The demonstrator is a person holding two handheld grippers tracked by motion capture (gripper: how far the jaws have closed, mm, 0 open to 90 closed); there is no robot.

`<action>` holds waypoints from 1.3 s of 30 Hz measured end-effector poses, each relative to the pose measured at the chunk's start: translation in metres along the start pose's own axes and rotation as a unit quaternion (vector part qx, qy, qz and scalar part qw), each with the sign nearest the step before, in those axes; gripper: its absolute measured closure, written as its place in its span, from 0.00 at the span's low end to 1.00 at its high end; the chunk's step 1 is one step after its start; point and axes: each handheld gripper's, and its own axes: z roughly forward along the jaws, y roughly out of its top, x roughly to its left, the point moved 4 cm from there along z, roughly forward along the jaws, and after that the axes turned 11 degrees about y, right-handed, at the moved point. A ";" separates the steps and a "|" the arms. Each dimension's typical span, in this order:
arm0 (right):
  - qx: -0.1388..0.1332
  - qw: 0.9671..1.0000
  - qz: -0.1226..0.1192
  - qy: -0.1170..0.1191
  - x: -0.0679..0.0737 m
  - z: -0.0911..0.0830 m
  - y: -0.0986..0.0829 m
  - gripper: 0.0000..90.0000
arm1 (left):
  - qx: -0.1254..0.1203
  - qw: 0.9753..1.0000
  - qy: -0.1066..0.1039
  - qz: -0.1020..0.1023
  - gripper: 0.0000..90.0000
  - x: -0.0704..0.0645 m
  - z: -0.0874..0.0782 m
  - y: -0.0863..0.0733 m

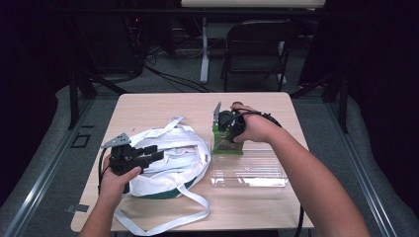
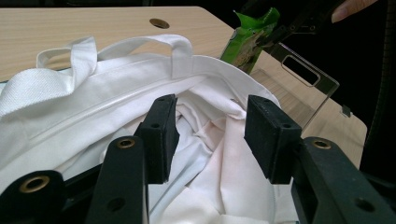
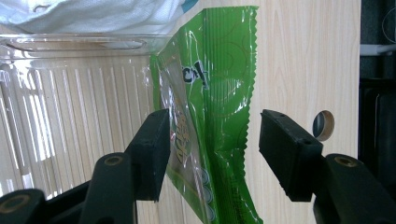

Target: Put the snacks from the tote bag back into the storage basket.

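Our right gripper (image 3: pixel 210 154) gapes around one green snack packet (image 3: pixel 219 93), long axis upright; left gripper (image 2: pixel 210 135) gapes over one white tote bag (image 2: pixel 93 102).

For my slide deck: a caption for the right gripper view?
Open right gripper straddling a green snack packet beside a clear tray.

The table (image 1: pixel 148 106) has a pale wood-grain top, smooth and matt. Near its left edge lies a white bag (image 1: pixel 170 158) of woven cloth, soft and creased, its straps (image 2: pixel 70 56) showing a coarser weave. Towards the right edge sits a clear plastic tray (image 1: pixel 249 170), glossy, with a ribbed floor. At its end stands a green packet (image 3: pixel 219 93) of shiny crinkled film with a saw-toothed edge. The gripper pads (image 3: pixel 285 149) look like matt black foam, faintly rough, on smooth black plastic arms.
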 end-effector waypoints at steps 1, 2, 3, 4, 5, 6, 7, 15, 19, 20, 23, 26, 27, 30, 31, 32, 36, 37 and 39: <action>0.001 1.000 -0.001 -0.001 0.000 0.000 0.000 0.48 | 0.000 1.000 0.000 0.000 0.59 0.000 0.000 0.000; 0.000 1.000 -0.001 -0.003 0.000 0.000 0.000 0.48 | 0.001 1.000 0.000 0.000 0.59 0.000 0.000 0.000; 0.000 1.000 -0.001 -0.003 0.000 -0.001 0.000 0.48 | 0.000 1.000 0.001 0.000 0.59 0.001 0.000 0.000; 0.000 1.000 -0.001 -0.005 -0.001 -0.001 0.000 0.47 | 0.000 1.000 0.001 0.000 0.59 0.000 0.000 0.000; -0.001 1.000 0.000 -0.007 -0.001 -0.001 0.000 0.47 | -0.002 1.000 0.001 0.000 0.59 0.000 0.000 0.000; -0.001 1.000 0.000 -0.009 -0.001 -0.001 0.000 0.47 | -0.002 1.000 0.001 -0.001 0.59 0.000 -0.001 0.000; -0.001 1.000 0.000 -0.009 -0.001 -0.001 0.000 0.47 | -0.002 1.000 0.001 0.000 0.59 0.000 -0.001 0.000; -0.009 1.000 0.006 -0.015 -0.003 -0.003 0.002 0.45 | -0.001 1.000 0.002 0.001 0.59 0.000 -0.001 0.001; -0.012 1.000 0.007 -0.019 -0.003 -0.006 0.003 0.44 | -0.002 1.000 0.000 0.001 0.59 0.000 -0.001 0.001; -0.012 1.000 0.007 -0.018 -0.003 -0.008 0.003 0.44 | -0.001 1.000 0.000 0.001 0.59 0.000 -0.002 0.001; -0.013 1.000 0.008 -0.020 -0.004 -0.009 0.003 0.44 | -0.002 1.000 0.001 0.001 0.59 0.000 -0.002 0.001; -0.015 1.000 0.010 -0.021 -0.004 -0.011 0.001 0.44 | -0.004 1.000 0.000 -0.001 0.59 0.000 -0.002 0.001; -0.013 1.000 0.009 -0.023 -0.004 -0.012 0.001 0.44 | -0.004 1.000 -0.001 -0.001 0.59 0.000 -0.002 0.001; -0.019 0.999 0.010 -0.025 -0.003 -0.014 0.000 0.45 | -0.001 1.000 0.001 0.001 0.59 0.000 -0.002 0.001; -0.020 0.999 0.011 -0.026 -0.003 -0.014 0.000 0.45 | -0.001 1.000 0.001 0.001 0.59 0.000 -0.002 0.001; -0.019 0.999 0.010 -0.025 -0.004 -0.015 0.000 0.45 | -0.002 1.000 0.001 0.001 0.59 0.000 -0.002 0.001; -0.023 0.999 0.013 -0.025 -0.003 -0.017 0.000 0.45 | -0.002 1.000 0.000 -0.001 0.59 0.001 -0.003 0.001; -0.020 0.999 0.010 -0.026 -0.003 -0.018 0.001 0.45 | -0.003 1.000 0.000 -0.001 0.59 0.001 -0.003 0.001; -0.027 0.999 0.010 -0.027 -0.002 -0.018 0.001 0.45 | -0.002 1.000 0.001 -0.002 0.59 0.000 -0.002 0.001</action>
